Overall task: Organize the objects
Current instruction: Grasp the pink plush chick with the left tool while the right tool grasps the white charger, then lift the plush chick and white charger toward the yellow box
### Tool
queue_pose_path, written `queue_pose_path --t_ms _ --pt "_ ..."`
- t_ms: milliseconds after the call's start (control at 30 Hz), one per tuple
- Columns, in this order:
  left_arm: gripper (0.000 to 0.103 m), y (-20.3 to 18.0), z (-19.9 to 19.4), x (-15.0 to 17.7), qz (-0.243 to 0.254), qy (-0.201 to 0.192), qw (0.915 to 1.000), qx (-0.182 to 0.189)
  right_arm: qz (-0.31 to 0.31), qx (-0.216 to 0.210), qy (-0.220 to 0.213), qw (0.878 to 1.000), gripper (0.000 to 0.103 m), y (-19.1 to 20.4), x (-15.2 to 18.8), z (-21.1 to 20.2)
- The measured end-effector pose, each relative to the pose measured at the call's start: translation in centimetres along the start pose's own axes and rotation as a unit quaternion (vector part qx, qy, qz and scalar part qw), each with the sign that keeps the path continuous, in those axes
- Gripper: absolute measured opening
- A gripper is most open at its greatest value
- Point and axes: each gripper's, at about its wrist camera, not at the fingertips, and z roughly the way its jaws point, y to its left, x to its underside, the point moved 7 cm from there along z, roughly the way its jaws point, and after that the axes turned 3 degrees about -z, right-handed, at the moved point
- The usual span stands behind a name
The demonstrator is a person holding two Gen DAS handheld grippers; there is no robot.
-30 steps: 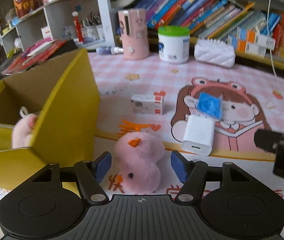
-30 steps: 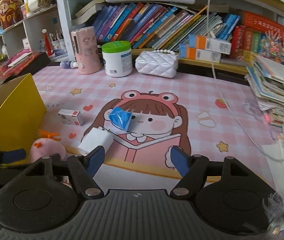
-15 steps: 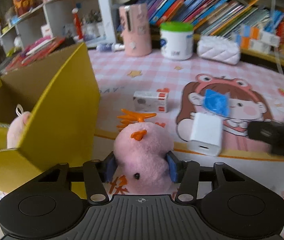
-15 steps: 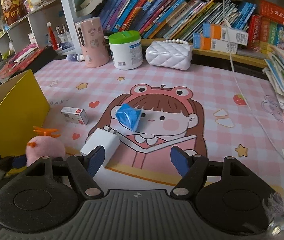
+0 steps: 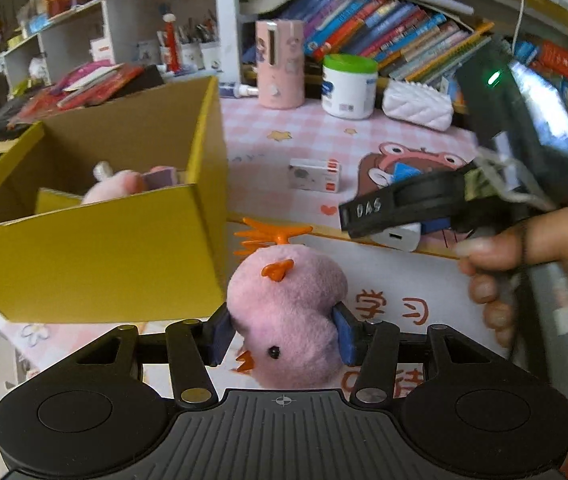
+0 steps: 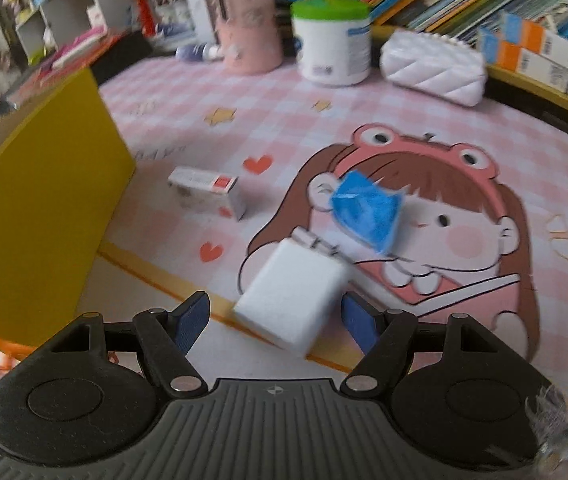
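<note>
Pink plush chick (image 5: 284, 312) clamped, left jaws; right jaws wide, straddling white charger (image 6: 292, 300)

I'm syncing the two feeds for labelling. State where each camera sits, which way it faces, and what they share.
Left wrist: rides the left gripper, angled down at the desk; its blue pads squeeze the pink plush chick beside the yellow cardboard box; a hand holding the right gripper shows.
Right wrist: rides the right gripper, angled down, jaws open around the white charger block; no hand shows.
Shared: box, charger, small white-and-red carton, green-lidded white tub.
</note>
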Motion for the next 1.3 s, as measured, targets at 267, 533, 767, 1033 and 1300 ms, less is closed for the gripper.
queue_pose_path --t_ms 267,533,767,1033,1300 --pt "0.049 1.4 -2.0 -0.1 -0.022 -0.025 0.9994 0.005 -0.054 0.035 -0.012 0.998 0.046 1.1 0.4 0.1" --pt "0.049 1.5 -2.6 -0.1 -0.023 -0.037 0.9988 0.02 -0.035 0.025 -0.013 0.999 0.041 1.2 1.1 -1.7" --pt "0.049 2.1 -3.3 -0.5 -0.032 -0.053 0.9974 0.038 -0.021 0.02 -0.025 0.999 0.04 1.9 2.1 -5.3" --pt "0.049 3.5 -5.3 -0.8 -0.03 -0.082 0.9942 0.063 -0.004 0.037 -0.037 0.999 0.04 2.9 3.7 -8.6" --pt "0.049 6.2 -7.0 -0.1 -0.036 -0.094 0.9922 0.075 0.016 0.046 -0.054 0.997 0.04 5.3 5.2 -11.4"
